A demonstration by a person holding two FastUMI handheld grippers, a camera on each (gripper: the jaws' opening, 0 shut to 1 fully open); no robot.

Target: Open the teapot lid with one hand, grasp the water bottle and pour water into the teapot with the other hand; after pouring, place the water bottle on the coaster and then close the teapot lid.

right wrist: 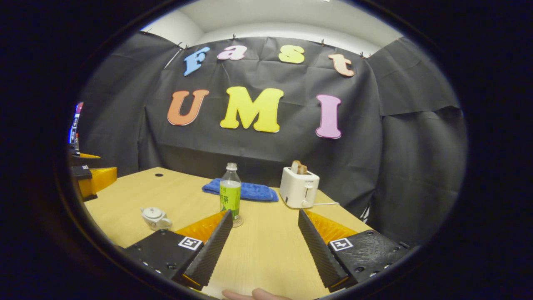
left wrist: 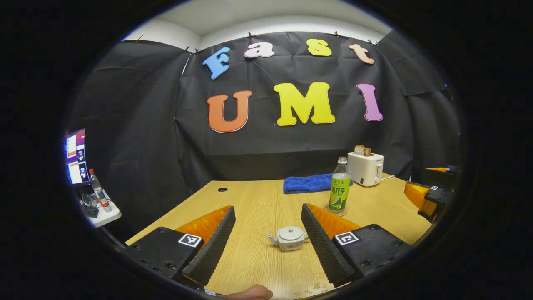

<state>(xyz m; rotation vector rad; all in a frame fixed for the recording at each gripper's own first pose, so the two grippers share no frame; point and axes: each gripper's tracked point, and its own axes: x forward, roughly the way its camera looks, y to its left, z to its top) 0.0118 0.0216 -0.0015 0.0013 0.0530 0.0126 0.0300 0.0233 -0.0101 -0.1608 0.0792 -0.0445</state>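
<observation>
We take the teapot [left wrist: 290, 238] as our landmark: it is small and white, sits on the wooden table [left wrist: 258, 204] with its lid on, and in the left gripper view its spout points left. Our left gripper [left wrist: 268, 225] hangs above the table with its fingers spread wide; the teapot lies between them, nearer the right finger, and touches neither.

Behind the teapot and to its right, the water bottle [left wrist: 340, 185] stands upright on the coaster [left wrist: 336, 211], capped, with a green label. Farther back from the teapot a blue towel [left wrist: 310, 183] lies folded, and beside it stands a white toaster [left wrist: 365, 168] with a slice of bread in its slot.

In the right gripper view, our right gripper [right wrist: 263, 227] is also spread apart and holds nothing. There the teapot [right wrist: 155, 218] lies off to the left of the fingers, with the water bottle [right wrist: 230, 192] just behind the left fingertip. A fingertip of the holding hand [right wrist: 254, 295] shows at the bottom edge.
</observation>
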